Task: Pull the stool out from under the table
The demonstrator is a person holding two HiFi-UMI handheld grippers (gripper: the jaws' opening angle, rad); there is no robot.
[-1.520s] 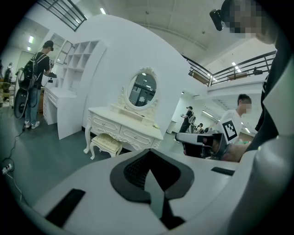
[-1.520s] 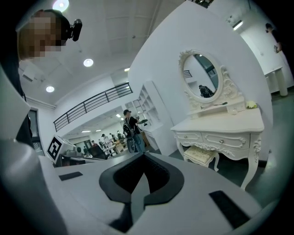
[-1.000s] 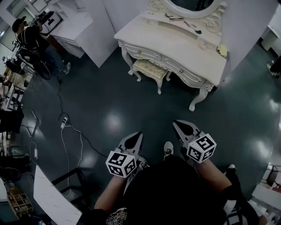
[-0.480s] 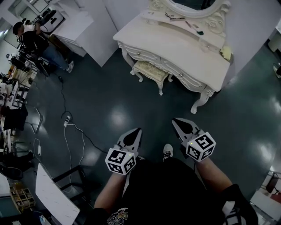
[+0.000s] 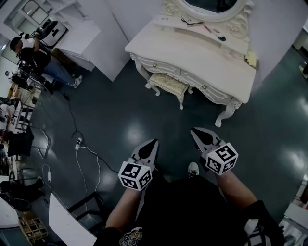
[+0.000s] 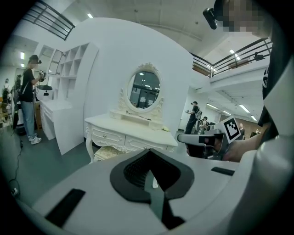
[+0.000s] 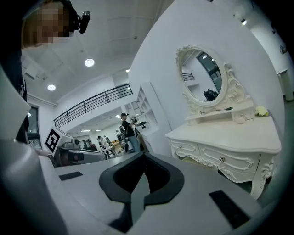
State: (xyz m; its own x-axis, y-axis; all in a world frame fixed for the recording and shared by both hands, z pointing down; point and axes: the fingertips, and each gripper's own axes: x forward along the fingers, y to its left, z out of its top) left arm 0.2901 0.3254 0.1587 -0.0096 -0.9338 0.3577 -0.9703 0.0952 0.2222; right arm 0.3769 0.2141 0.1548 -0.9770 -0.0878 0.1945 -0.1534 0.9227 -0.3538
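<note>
Cream stool (image 5: pixel 167 82) tucked under table (image 5: pixel 207 57), well ahead of my fingertips. Left gripper (image 5: pixel 154 142), right gripper (image 5: pixel 193 130) both pinched together, empty. Approach, grab, pull all remain.

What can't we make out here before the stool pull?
- Stool, head view: far side hidden under the table.
- Stool, left gripper view: legs hidden behind the left gripper.
- Mirror, head view: cut off by the top edge.
- Small items on the table: too small to identify.
</note>
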